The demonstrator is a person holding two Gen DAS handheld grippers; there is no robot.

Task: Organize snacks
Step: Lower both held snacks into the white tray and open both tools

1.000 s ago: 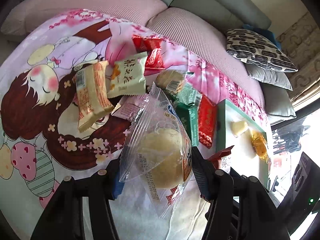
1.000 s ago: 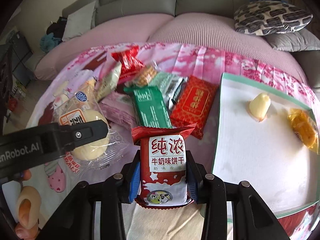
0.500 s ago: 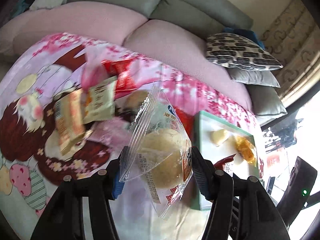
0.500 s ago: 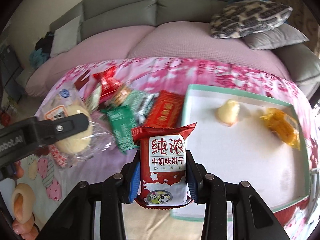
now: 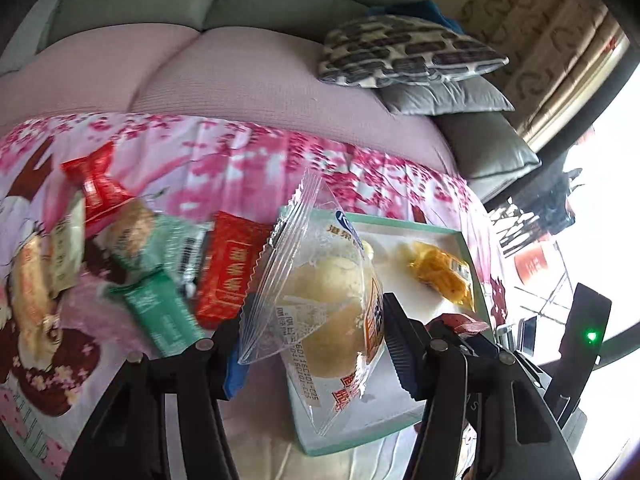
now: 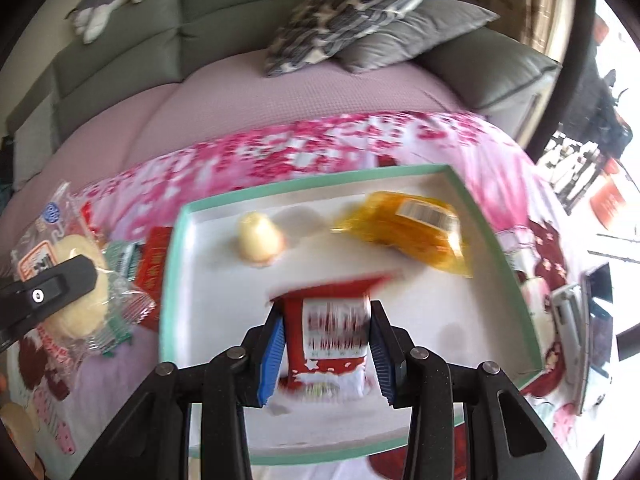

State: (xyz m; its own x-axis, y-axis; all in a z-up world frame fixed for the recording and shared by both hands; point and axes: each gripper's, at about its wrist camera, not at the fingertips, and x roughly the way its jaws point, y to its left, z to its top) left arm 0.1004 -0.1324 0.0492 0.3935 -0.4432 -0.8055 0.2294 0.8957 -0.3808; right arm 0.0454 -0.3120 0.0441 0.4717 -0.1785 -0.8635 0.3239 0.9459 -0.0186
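My left gripper (image 5: 316,344) is shut on a clear bag with a pale bun (image 5: 328,312), held above the near left corner of the white tray with a green rim (image 5: 466,248). My right gripper (image 6: 326,344) is shut on a red and white biscuit packet (image 6: 332,328) and hangs over the tray (image 6: 172,280). On the tray lie a small pale yellow snack (image 6: 260,240) and an orange packet (image 6: 408,232). Left of the tray sits a pile of snacks, with a red packet (image 5: 232,268) and a green packet (image 5: 160,312). The right wrist view shows the bun bag (image 6: 76,292) at far left.
A pink floral cloth (image 5: 240,160) covers the surface under tray and pile. Behind it stand a pink-covered sofa seat (image 6: 240,112), patterned and grey cushions (image 5: 408,56) and a plush toy (image 6: 112,0) on the sofa back. A laptop-like device (image 6: 596,320) lies right of the tray.
Both grippers have swung to the right with their packets. The right one now hangs over the tray, and the left one has come from above the pile to the tray's near left corner.
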